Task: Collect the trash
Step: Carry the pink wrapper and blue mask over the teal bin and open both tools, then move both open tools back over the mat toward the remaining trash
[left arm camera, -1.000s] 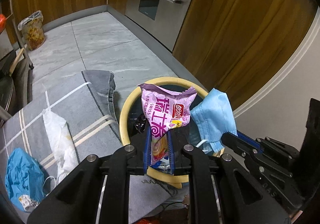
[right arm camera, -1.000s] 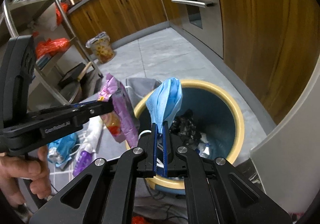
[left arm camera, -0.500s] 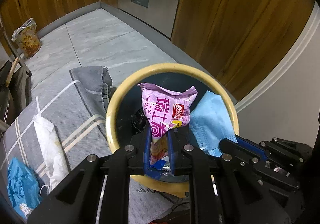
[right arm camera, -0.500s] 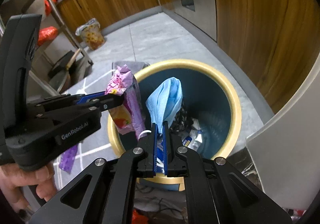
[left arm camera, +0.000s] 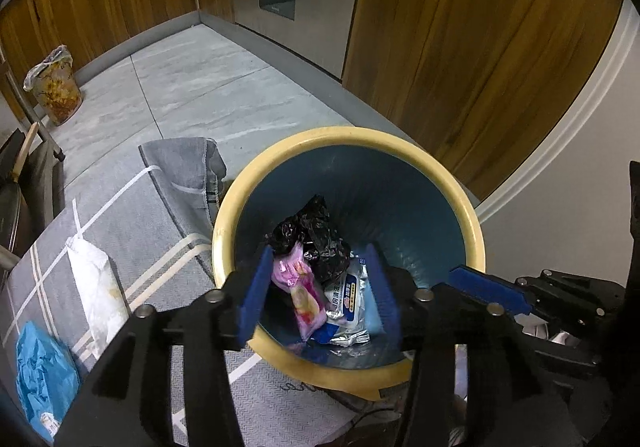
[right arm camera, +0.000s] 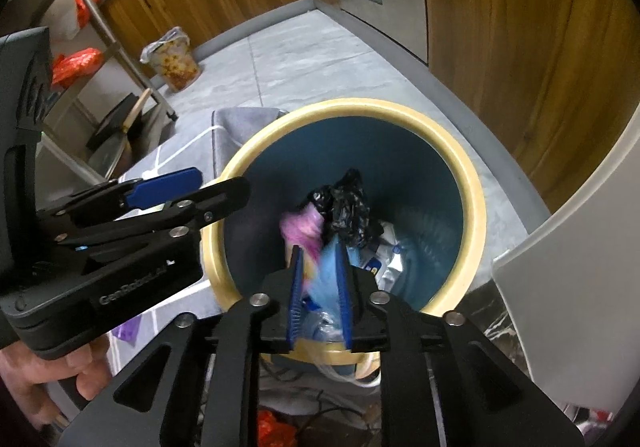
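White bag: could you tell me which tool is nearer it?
Left. The left tool, over the bin's side by the white bag, has just opened, empty; the right tool, over the far side, has just opened around a mask.

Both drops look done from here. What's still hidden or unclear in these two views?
- Blue mask: right wrist view, motion-blurred between the open fingers; landed or falling, unclear.
- Bin bottom: both views, covered by the black bag and wrappers.
- Blue bag on the mat: left wrist view, cut by the edge.
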Motion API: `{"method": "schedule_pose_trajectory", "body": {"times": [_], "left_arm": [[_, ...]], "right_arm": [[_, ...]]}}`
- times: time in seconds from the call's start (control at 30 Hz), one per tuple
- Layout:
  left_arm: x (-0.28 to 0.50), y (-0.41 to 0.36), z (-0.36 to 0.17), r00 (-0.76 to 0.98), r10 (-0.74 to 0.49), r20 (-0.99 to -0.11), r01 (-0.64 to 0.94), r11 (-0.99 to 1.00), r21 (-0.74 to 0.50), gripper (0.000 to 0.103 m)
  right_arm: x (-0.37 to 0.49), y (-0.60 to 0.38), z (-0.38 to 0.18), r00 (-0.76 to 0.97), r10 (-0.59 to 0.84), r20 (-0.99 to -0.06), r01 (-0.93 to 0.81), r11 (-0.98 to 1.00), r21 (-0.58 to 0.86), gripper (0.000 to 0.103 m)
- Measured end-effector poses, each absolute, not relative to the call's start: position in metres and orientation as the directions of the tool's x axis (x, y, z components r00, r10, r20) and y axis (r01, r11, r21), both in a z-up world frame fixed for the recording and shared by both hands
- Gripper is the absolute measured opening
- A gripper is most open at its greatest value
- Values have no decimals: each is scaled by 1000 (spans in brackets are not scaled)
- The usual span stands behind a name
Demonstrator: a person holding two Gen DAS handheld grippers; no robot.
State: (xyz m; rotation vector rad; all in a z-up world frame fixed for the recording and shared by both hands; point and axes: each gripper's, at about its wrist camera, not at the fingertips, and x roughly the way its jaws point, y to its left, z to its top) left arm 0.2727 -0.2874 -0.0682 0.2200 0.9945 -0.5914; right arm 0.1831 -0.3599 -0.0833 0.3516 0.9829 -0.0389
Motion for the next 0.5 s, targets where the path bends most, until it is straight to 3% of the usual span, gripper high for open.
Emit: {"method": "schedule_pose_trajectory", "body": {"times": [0.27,0.33,0.5], "left_arm": [[273,-276,-56,419,-390,-820,550,827,-112,66],[274,-271,-52,422,-395,-816,542,831,-122,74],[275,-262,-48,428,-401,-810,531,837,-133,77]], "right_arm": [[181,-365,-81,575,114,-810,210,936,281,34],[180,-366,-80,581,114,-806,212,935,285,43],[180,-362,-78,589,113,-801,208,936,284,54]]}}
